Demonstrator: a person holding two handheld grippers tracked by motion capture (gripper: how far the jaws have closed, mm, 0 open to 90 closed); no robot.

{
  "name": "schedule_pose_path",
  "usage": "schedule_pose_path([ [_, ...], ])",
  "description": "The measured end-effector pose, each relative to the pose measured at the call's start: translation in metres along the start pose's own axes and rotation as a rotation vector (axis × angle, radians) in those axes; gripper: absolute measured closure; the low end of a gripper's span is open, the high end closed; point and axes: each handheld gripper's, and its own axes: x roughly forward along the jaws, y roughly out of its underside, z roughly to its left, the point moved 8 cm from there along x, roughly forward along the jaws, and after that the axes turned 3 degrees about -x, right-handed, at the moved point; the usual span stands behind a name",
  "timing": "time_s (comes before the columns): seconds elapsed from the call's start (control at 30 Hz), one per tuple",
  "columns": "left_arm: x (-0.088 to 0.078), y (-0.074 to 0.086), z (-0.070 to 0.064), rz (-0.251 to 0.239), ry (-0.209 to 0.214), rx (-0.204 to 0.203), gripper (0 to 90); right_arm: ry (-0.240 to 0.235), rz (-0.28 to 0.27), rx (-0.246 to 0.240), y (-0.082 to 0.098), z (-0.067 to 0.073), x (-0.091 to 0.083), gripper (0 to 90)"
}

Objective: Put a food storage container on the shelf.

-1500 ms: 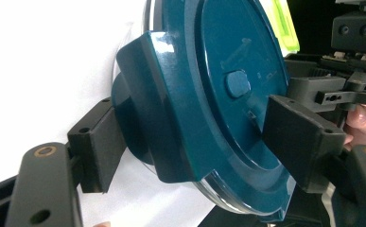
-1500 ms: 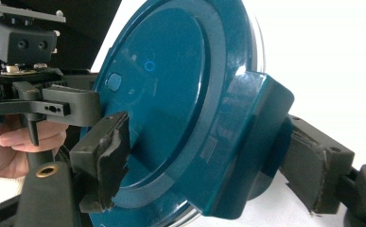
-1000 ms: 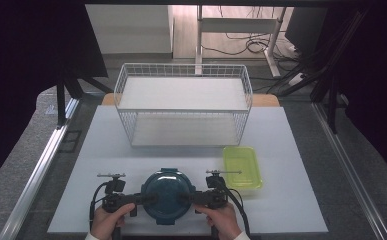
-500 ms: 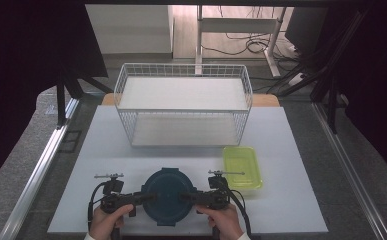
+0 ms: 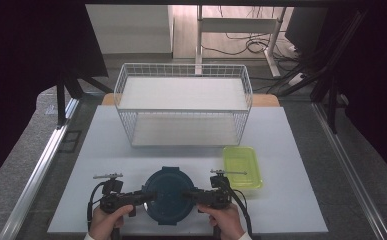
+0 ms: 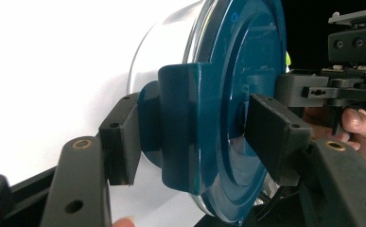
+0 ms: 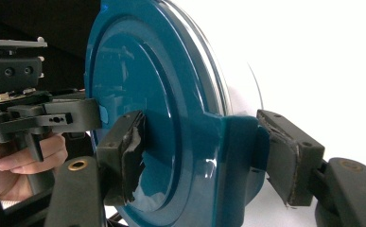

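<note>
A round clear container with a dark teal lid [image 5: 170, 196] sits at the near edge of the white table. My left gripper [image 5: 148, 197] comes at it from the left. In the left gripper view this left gripper [image 6: 197, 135] has one pad under the lid's side latch [image 6: 180, 123] and the other on the lid's top; its jaws have just been closing. From the right, my right gripper [image 5: 188, 196] does the same. In the right gripper view the right gripper [image 7: 209, 153] clamps the opposite latch [image 7: 237, 156], and its jaws have also just been closing.
A white wire basket [image 5: 183, 107] stands at the middle back of the table [image 5: 291, 150]. A shallow yellow-green tray [image 5: 242, 166] lies just right of the container, close to my right gripper. Dark drapes and cables surround the table.
Both pairs of jaws have narrowed onto the lid's side latches. The hands and the container have stayed in place.
</note>
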Motion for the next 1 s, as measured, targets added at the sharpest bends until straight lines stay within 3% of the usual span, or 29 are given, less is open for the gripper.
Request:
schedule_pose_path([
  [0.57, 0.001, -0.008, -0.008, -0.012, 0.011, 0.021, 40.0, 0.013, -0.024, -0.023, -0.009, 0.003, -0.009, 34.8],
  [1.0, -0.004, -0.034, -0.021, -0.035, 0.031, 0.057, 40.1, 0.026, -0.05, -0.064, -0.034, 0.013, -0.02, 34.8],
])
